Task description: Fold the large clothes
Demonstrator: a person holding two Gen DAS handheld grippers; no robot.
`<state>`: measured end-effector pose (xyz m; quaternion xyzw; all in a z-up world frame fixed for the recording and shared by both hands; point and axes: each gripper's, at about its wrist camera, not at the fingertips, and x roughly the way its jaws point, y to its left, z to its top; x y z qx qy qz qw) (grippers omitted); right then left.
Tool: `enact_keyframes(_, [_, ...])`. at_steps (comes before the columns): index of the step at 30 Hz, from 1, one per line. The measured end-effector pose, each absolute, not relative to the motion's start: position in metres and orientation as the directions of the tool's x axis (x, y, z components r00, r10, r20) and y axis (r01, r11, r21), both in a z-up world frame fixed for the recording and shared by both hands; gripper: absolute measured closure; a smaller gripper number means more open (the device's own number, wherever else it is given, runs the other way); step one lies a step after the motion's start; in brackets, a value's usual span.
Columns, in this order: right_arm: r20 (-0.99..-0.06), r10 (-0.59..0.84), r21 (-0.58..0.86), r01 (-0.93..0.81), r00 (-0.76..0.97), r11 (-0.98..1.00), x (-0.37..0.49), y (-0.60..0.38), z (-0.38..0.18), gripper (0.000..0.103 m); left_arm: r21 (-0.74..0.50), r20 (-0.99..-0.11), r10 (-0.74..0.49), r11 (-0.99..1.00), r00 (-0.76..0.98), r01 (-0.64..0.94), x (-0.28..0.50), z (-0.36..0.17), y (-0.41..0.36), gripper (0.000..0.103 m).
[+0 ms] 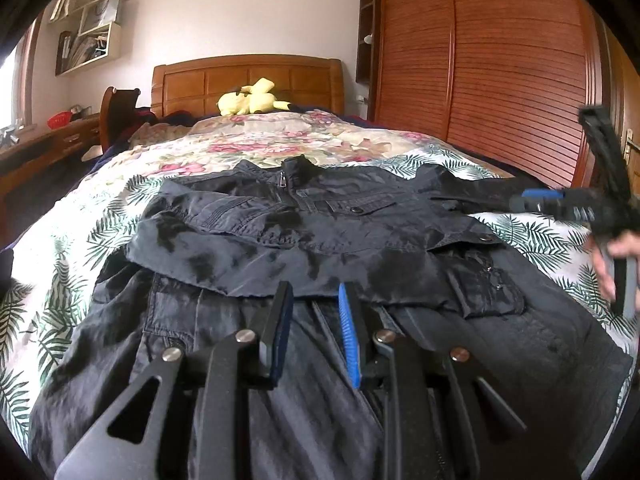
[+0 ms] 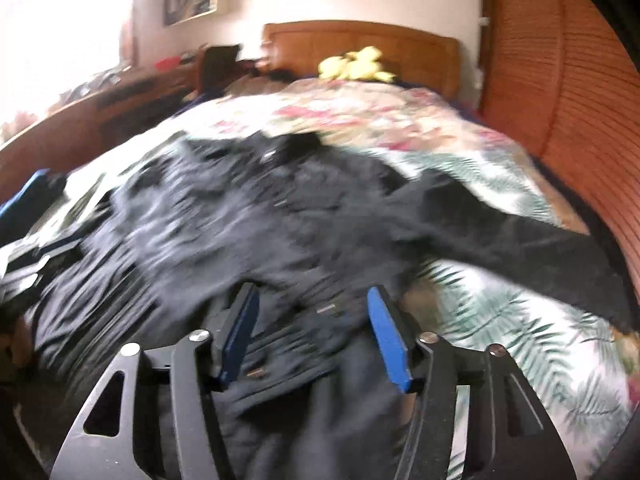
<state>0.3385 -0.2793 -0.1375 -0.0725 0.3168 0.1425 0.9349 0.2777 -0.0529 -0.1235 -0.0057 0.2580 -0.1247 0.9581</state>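
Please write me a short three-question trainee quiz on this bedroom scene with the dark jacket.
1. True or false: the dark grey zip-up jacket lies on the bedspread printed with green leaves.
2. Which sits by the wooden headboard? A. red pillow B. yellow plush toy C. book
3. Fill in: the right gripper's jaws are ___, nothing clamped.

Key: 1 true; 2 B; 3 open.

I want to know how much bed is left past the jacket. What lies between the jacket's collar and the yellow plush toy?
Only bedcover: its floral stretch runs bare from the jacket collar to the plush toy, clearest in the left wrist view.
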Motion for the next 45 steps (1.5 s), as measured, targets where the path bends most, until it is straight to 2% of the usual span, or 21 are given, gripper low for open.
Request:
enact_keyframes(3, [-0.616,0.172,-0.03,-0.241,0.769,0.97,0.363,-0.311,-0.131,0.033,-0.069,-0.492,-0.239,0.969,0.837,0.236,0.277,-0.124,-0.054,0.082])
enact_keyframes(13, [-0.687,0.013,0.023,0.005,0.726,1.0,0.429,-0.417,-0.154,0.03,-0.061,-0.489,-0.238,0.969,0.839,0.239,0.277,-0.124,-0.056,0.082])
enact_keyframes(21, [-0.737,0.017,0.211,0.205,0.676,0.956,0.438,-0.502,-0.176,0.03,-0.06,-0.493,-0.248,0.966,0.834,0.252,0.277,-0.125,-0.057,0.082])
enact_keyframes(24, [-0.725,0.038,0.274,0.238,0.688,0.932,0.434,-0.522,-0.175,0.03,-0.061,-0.494,-0.248,0.966,0.833,0.252,0.277,-0.125,-0.057,0.082])
enact_keyframes(39, [-0.726,-0.052,0.304,0.388,0.686,0.87,0.463,-0.553,-0.173,0.03,-0.059,-0.493,-0.248,0.966,0.834,0.252,0.277,-0.125,-0.057,0.082])
enact_keyframes(40, [-0.727,-0.065,0.299,0.4,0.683,0.866,0.465,-0.553,-0.172,0.033,-0.059,-0.493,-0.248,0.966,0.834,0.252,0.277,-0.125,-0.057,0.082])
enact_keyframes(41, [-0.728,-0.088,0.277,0.409,0.68,0.87,0.468,-0.551,-0.171,0.053,-0.058,-0.493,-0.248,0.966,0.834,0.252,0.277,-0.124,-0.057,0.082])
enact_keyframes(42, [-0.733,-0.116,0.239,0.414,0.67,0.878,0.471,-0.548,-0.17,0.081,-0.058,-0.493,-0.248,0.966,0.834,0.253,0.277,-0.124,-0.057,0.082])
enact_keyframes(44, [-0.743,-0.11,0.216,0.392,0.66,0.894,0.476,-0.543,-0.168,0.094,-0.059,-0.493,-0.249,0.966,0.834,0.254,0.277,-0.125,-0.056,0.082])
enact_keyframes(45, [-0.737,-0.119,0.2,0.383,0.665,0.902,0.475,-0.538,-0.163,0.096,-0.059,-0.492,-0.248,0.966,0.834,0.253,0.277,-0.126,-0.056,0.082])
